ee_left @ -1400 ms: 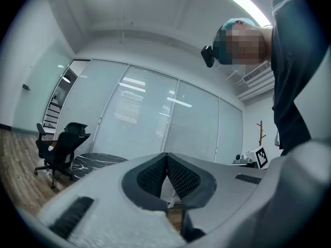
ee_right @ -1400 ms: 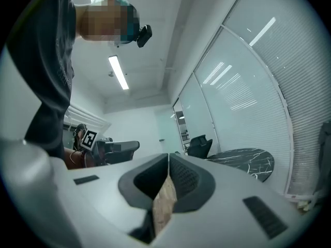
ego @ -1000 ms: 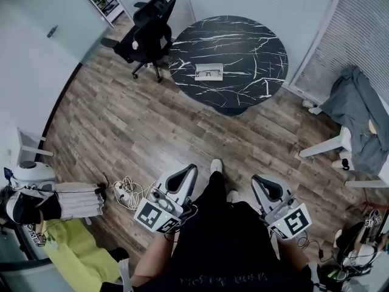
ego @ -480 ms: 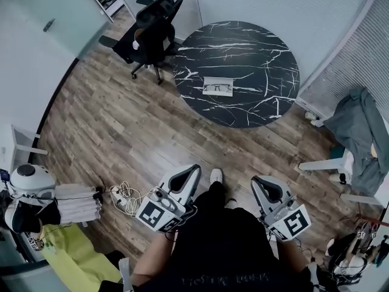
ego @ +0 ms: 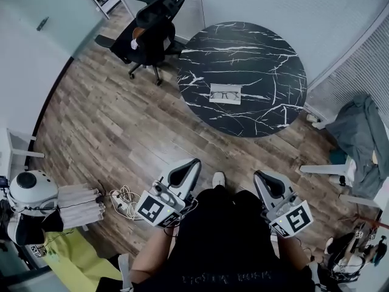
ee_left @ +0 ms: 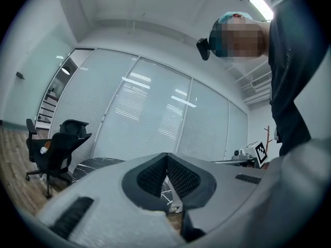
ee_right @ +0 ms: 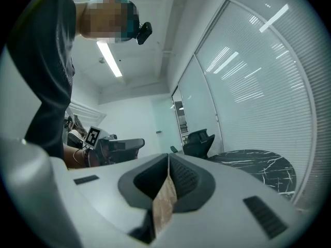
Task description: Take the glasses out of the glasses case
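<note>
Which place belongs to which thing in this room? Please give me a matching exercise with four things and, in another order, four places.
Things:
1. glasses case
2. black office chair
3. grey garment
4. white cables

Places:
A. on the floor beside the left gripper
B. draped over the white chair
C. on the marble table
D. standing beside the table, at its far left side

Pairs: 1-C, 2-D, 3-B, 4-A

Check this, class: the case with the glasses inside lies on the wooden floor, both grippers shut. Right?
No. The head view shows the case on the round black table, not the floor; glasses inside, left gripper and right gripper shut.
</note>
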### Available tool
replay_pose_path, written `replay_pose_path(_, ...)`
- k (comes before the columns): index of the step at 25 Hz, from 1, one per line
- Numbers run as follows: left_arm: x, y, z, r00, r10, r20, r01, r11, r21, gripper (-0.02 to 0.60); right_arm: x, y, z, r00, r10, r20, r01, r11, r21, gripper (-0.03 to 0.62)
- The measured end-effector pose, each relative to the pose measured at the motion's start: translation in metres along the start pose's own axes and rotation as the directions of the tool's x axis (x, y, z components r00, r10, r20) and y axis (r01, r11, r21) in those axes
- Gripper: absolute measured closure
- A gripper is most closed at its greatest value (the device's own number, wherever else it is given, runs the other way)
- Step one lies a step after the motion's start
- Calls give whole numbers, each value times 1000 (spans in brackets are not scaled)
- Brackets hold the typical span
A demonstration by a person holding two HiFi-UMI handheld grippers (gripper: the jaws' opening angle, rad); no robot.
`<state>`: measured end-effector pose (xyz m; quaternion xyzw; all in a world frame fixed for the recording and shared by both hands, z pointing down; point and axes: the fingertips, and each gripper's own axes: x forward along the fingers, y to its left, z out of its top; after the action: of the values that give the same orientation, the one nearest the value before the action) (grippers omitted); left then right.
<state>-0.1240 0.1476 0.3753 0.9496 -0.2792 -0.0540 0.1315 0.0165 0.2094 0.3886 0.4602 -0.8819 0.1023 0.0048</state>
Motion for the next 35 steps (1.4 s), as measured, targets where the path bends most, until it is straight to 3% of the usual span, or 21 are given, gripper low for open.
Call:
replay_pose_path(5, 6, 8, 9, 999, -33, 28, 33, 999, 3, 563, 11, -2, -5, 999, -11, -33, 11, 1000, 14, 563)
replay_pose_path(19, 31, 41, 6, 1000, 13, 2, -13, 1000, 16, 563, 45, -40, -6, 999, 15, -33, -15, 1000, 10, 563)
replay_pose_path(30, 106, 75, 12, 999, 17, -31, -16, 1000, 24, 563, 83, -112, 1, 998, 34, -45, -32, 999, 38, 563)
replay_pose_path(35, 139, 92, 15, 999, 32, -44, -30, 999, 31, 563, 107, -140, 7, 994, 98, -49, -96, 994, 45, 563)
